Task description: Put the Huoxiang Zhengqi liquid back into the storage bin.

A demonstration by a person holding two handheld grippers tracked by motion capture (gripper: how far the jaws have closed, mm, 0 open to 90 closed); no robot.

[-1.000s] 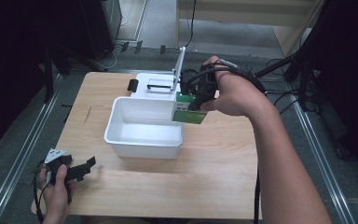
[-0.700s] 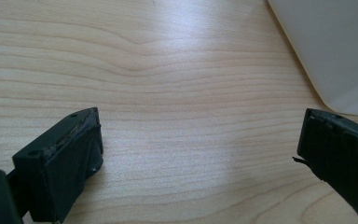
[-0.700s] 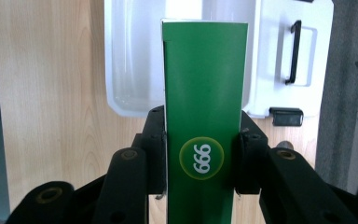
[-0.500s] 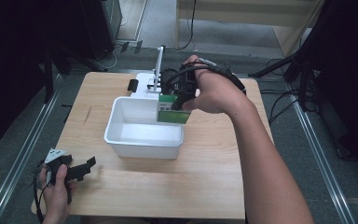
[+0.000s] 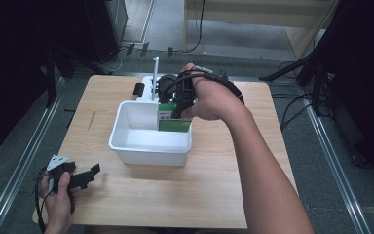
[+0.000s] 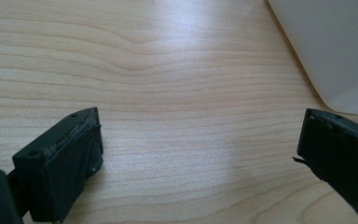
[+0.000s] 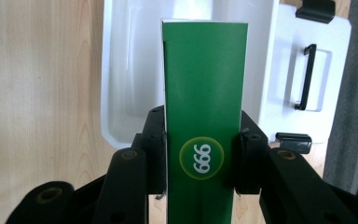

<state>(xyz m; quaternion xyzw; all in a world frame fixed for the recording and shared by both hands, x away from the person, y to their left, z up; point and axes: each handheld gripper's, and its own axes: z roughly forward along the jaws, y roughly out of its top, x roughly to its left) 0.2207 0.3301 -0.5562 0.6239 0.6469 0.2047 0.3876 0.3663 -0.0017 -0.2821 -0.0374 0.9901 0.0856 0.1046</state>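
**Green box held over the white tub**

At the table's [image 5: 214,195] near left corner I had my left hand [image 5: 58,195] around the left gripper [image 5: 85,176], which sat low over the wood. In the left gripper view its two black jaws stood wide apart with nothing between them, only bare grain below and the pale corner of the white tub [image 6: 335,51] at the upper right.

The tub [image 5: 148,144] stood near the middle of the table, a little toward the far edge, and what I could see of its floor was bare. Behind it, at the far edge, lay a white lid [image 5: 148,85] with a black handle, a thin white piece rising upright beside it; I could not tell what that piece was. A small black clip [image 5: 138,88] sat just left of the lid.

Over the tub's far right corner my right hand [image 5: 212,100] carried the right gripper [image 5: 177,109], clamped on a green box [image 5: 174,122]. In the right gripper view the jaws pressed both long sides of the box [image 7: 205,107], a round "999" mark between them. The box hung inside the tub's rim; whether it touched the bottom I could not tell.
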